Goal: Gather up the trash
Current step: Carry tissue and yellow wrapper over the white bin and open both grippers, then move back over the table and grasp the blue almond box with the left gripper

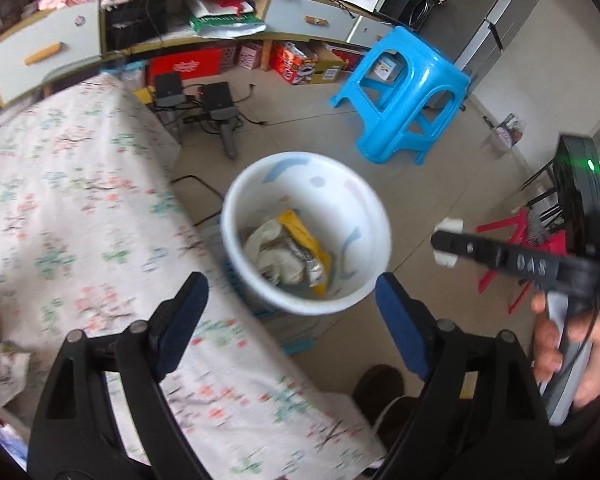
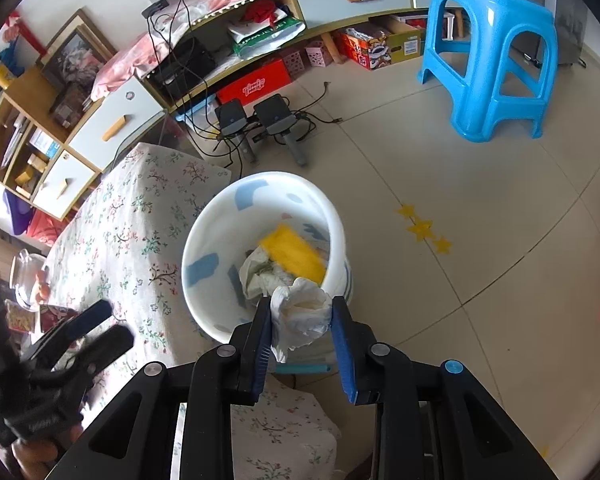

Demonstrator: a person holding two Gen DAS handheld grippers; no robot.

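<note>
Crumpled white tissue [image 2: 300, 314] is sitting clamped between the right gripper [image 2: 302, 334] pads, hanging just above the near rim of the white trash bin [image 2: 260, 184], which is standing on the floor beside the floral-cloth table [image 2: 132, 232] and already holding a yellow wrapper [image 2: 294, 254] and wadded paper. Left gripper [image 1: 288, 312] is hovering spread wide and empty over the bin. Step in hand looks like the drop; next move is likely nudging the tissue further over the opening, then releasing.
</note>
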